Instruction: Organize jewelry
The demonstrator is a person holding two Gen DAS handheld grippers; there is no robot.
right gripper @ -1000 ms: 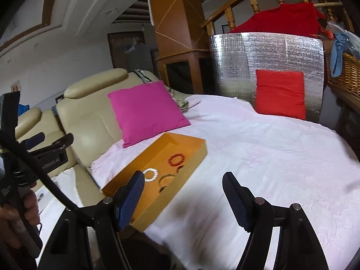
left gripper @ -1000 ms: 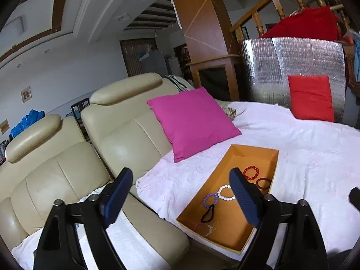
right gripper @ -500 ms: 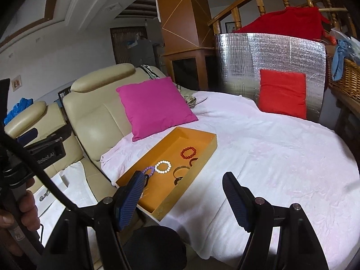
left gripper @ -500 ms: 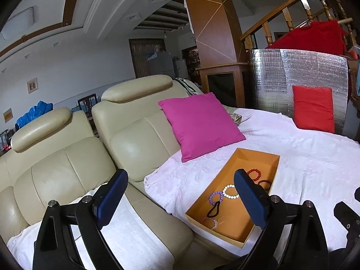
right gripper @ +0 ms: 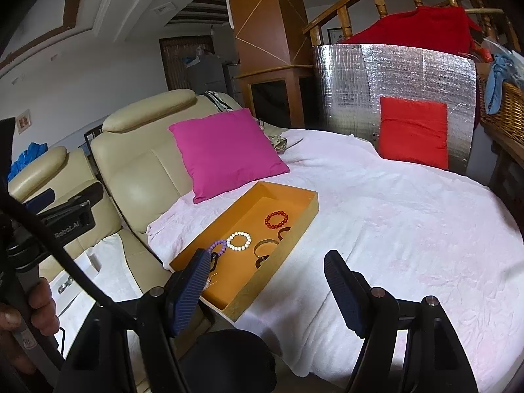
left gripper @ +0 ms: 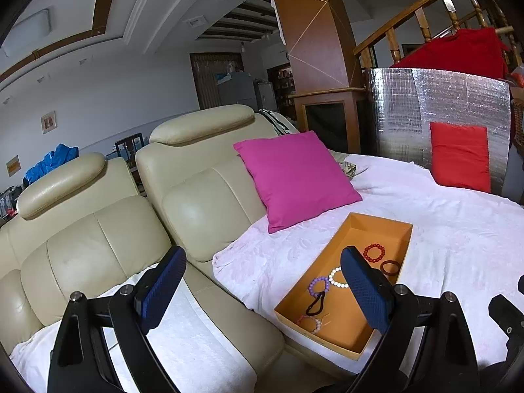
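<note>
Both tongs, left [left gripper: 262,290] and right [right gripper: 263,290], stand wide open and hold nothing. The bracelets [right gripper: 240,240] lie in the orange tray [right gripper: 308,196], centre frame; possibly sorted already, possibly awaiting sorting.

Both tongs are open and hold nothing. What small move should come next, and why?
Probably lower the right tongs toward the orange tray, aiming at the white bead bracelet. It lies apart from the other pieces, and the tongs hover short of the tray.
</note>
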